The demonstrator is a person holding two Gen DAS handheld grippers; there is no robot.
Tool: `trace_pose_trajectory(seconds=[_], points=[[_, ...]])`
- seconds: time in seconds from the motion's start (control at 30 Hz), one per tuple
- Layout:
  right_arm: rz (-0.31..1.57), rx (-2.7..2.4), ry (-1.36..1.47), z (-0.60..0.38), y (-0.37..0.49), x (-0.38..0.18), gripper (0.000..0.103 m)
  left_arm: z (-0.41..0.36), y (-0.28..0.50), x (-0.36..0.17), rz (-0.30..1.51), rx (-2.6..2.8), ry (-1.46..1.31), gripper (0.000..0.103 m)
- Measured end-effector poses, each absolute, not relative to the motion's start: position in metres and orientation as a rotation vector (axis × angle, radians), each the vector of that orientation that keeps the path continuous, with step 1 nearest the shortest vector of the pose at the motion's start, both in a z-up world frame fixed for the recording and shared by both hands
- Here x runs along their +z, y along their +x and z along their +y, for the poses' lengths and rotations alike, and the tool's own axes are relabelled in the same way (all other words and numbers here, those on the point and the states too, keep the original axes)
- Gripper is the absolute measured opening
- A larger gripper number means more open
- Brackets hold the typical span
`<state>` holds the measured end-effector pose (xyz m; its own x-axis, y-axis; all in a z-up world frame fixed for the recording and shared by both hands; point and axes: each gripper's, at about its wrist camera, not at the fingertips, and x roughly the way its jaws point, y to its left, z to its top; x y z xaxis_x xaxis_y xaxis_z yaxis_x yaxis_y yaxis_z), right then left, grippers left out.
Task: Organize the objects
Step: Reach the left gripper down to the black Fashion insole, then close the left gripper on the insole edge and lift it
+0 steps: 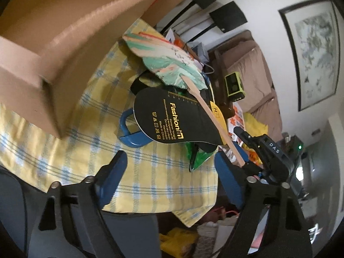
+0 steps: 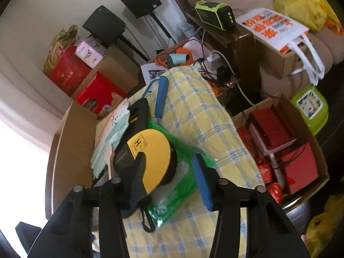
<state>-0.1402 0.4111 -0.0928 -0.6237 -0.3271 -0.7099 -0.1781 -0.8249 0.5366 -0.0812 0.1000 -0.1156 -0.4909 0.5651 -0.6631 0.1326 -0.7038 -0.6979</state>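
L gripper (image 1: pixel 169 182) agape | R gripper (image 2: pixel 169 182) agape over tape reel (image 2: pixel 154 161) | box (image 1: pixel 71 49) behind

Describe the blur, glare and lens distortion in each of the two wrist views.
Left wrist view: the cardboard box near the lens is soft and smeared, the Fashion lettering on the black insole stays readable, and the wall picture frame bows from fisheye. Right wrist view: the lower left edge is blown out white, and the white tote bag print is blurred.

Cardboard box (image 1: pixel 64 49) blocks left — bare tablecloth (image 1: pixel 163 172) ahead passable.
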Motion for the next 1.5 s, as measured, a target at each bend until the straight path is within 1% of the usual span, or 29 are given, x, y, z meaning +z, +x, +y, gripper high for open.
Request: trace_pose_trajectory(seconds=[0.07,0.1,0.3,0.37,0.4,0.43,0.5,0.6,0.63,0.73,0.83,0.97,1.0,1.07,1.1,1.17,1.33,1.5], points=[[-0.948,-2.573,1.3,0.413,-0.143,-0.096,0.043,0.103,-0.086,-0.123,-1.089,2.249,-1.427,0.072],[-0.968,-2.56,1.3,0.413,-0.144,-0.098,0.043,0.103,-0.088,-0.127,-1.119,2.233,-1.436,0.071],[-1.005,-2.552,1.296,0.413,-0.149,-0.104,0.043,0.102,-0.092,-0.136,-1.282,2.246,-1.401,0.071],[-1.032,-2.538,1.29,0.415,-0.15,-0.107,0.043,0.099,-0.09,-0.137,-1.359,2.273,-1.396,0.081],[-1.041,-2.531,1.289,0.415,-0.15,-0.108,0.042,0.097,-0.091,-0.136,-1.37,2.291,-1.39,0.081],[-1.044,-2.526,1.291,0.416,-0.151,-0.11,0.035,0.098,-0.091,-0.135,-1.368,2.322,-1.389,0.081],[-1.054,-2.516,1.299,0.416,-0.153,-0.113,0.029,0.098,-0.091,-0.136,-1.358,2.341,-1.41,0.081],[-1.077,-2.512,1.286,0.417,-0.152,-0.114,0.026,0.096,-0.09,-0.141,-1.444,2.335,-1.438,0.081],[-1.08,-2.513,1.283,0.417,-0.152,-0.115,0.026,0.094,-0.09,-0.143,-1.475,2.344,-1.455,0.08],[-1.08,-2.511,1.277,0.416,-0.151,-0.115,0.024,0.091,-0.091,-0.15,-1.551,2.354,-1.54,0.057],[-1.071,-2.506,1.281,0.414,-0.151,-0.116,0.022,0.093,-0.097,-0.159,-1.574,2.308,-1.596,0.05],[-1.054,-2.512,1.271,0.411,-0.15,-0.114,0.018,0.092,-0.096,-0.162,-1.604,2.311,-1.596,0.046],[-1.048,-2.514,1.269,0.41,-0.15,-0.113,0.015,0.092,-0.096,-0.162,-1.604,2.306,-1.597,0.045],[-1.044,-2.505,1.266,0.408,-0.15,-0.113,0.012,0.095,-0.097,-0.161,-1.586,2.308,-1.601,0.04],[-1.043,-2.5,1.262,0.408,-0.15,-0.112,0.012,0.095,-0.098,-0.16,-1.578,2.309,-1.601,0.039],[-1.04,-2.498,1.246,0.409,-0.148,-0.11,0.01,0.096,-0.097,-0.158,-1.571,2.296,-1.603,0.031],[-1.02,-2.481,1.208,0.408,-0.134,-0.103,0.008,0.097,-0.096,-0.154,-1.515,2.246,-1.631,0.028],[-1.02,-2.455,1.199,0.408,-0.106,-0.103,0.008,0.098,-0.087,-0.161,-1.463,2.18,-1.688,0.028]])
